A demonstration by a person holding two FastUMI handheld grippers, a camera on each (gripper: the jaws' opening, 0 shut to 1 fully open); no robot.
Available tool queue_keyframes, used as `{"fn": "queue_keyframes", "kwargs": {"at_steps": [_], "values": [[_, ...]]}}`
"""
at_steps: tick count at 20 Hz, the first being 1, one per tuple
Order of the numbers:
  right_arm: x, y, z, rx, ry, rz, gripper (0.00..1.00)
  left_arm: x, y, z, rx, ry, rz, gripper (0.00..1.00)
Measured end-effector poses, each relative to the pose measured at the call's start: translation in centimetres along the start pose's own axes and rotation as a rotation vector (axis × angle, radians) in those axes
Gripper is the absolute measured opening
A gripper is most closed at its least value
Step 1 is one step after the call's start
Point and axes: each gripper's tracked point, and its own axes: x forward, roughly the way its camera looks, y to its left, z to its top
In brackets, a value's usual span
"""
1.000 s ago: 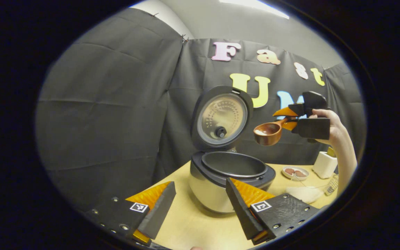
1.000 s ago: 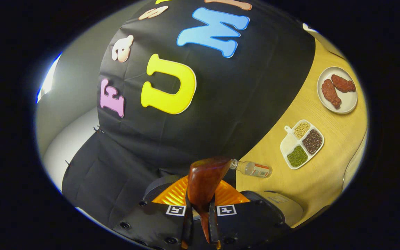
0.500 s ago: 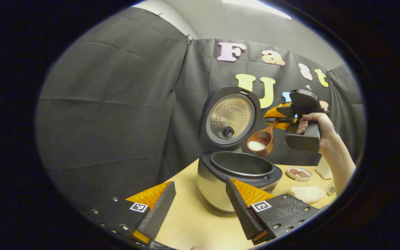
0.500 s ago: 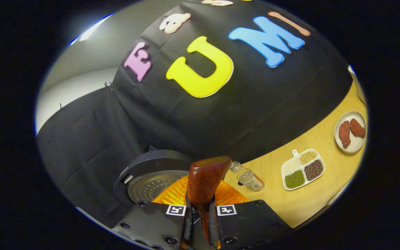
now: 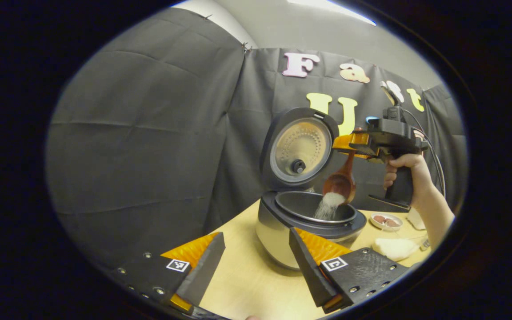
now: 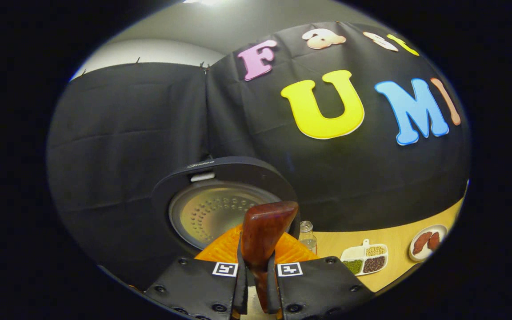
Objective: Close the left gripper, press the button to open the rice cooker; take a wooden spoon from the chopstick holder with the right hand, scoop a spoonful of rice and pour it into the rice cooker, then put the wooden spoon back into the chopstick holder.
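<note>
Fingers: right gripper clenched on wooden spoon, tipped steeper than before; rice streamed into rice cooker. Left gripper released, idle.

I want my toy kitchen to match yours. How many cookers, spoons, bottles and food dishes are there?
Rice cooker: 1
Wooden spoon: 1
Bottle: 1
Food dishes: 2, a round plate and a divided tray
Total: 5
</note>
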Motion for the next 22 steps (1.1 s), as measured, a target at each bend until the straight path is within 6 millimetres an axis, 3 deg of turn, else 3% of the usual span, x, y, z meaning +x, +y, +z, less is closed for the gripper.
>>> {"fn": "queue_keyframes", "kwargs": {"at_steps": [3, 5, 7, 14, 22], "values": [[-0.7, 1.3, -0.5, -0.105, -0.009, 0.033, 0.18, -0.2, 0.1, -0.1, 0.003, -0.002, 0.008, 0.91], [-0.8, 1.3, -0.5, -0.173, -0.018, 0.02, 0.15, -0.2, 0.0, -0.1, 0.002, -0.004, 0.01, 0.91], [-0.8, 1.4, -0.5, -0.225, -0.031, 0.026, 0.18, -0.3, -0.1, -0.1, -0.005, -0.001, 0.005, 0.91], [-1.4, 0.9, -1.3, -0.232, 0.014, 0.076, 0.18, -1.0, -0.9, 0.9, 0.021, -0.019, -0.005, 0.91], [-7.5, -3.9, 5.6, -0.111, -0.106, 0.021, 0.18, -0.9, -4.9, 1.2, 0.009, -0.021, -0.057, 0.91]]}}
